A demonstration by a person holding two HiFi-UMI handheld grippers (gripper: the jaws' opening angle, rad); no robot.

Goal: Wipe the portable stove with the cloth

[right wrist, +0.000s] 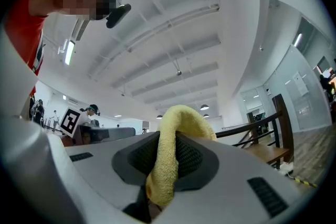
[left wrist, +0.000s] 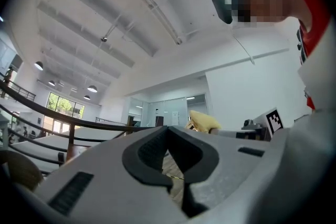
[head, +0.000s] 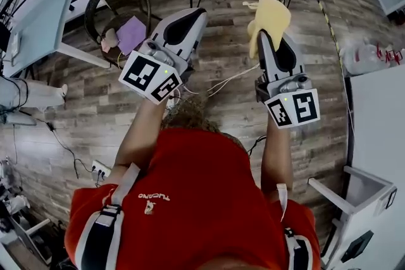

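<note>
Wood floor (head: 95, 117) below: left hand-held gripper (left wrist: 168, 132) closed empty, right hand-held gripper (right wrist: 169, 136) pinches one cloth (head: 271, 16).

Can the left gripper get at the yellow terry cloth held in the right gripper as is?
Probably yes: left gripper and right gripper are raised side by side, nothing between them, and the yellow terry cloth sticks out past the right jaws. Left jaws are shut and must open first.

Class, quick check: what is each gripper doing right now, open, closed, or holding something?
Left gripper: closed, nothing between its jaws.
Right gripper: closed on the yellow cloth, which sticks out past the jaws.
</note>
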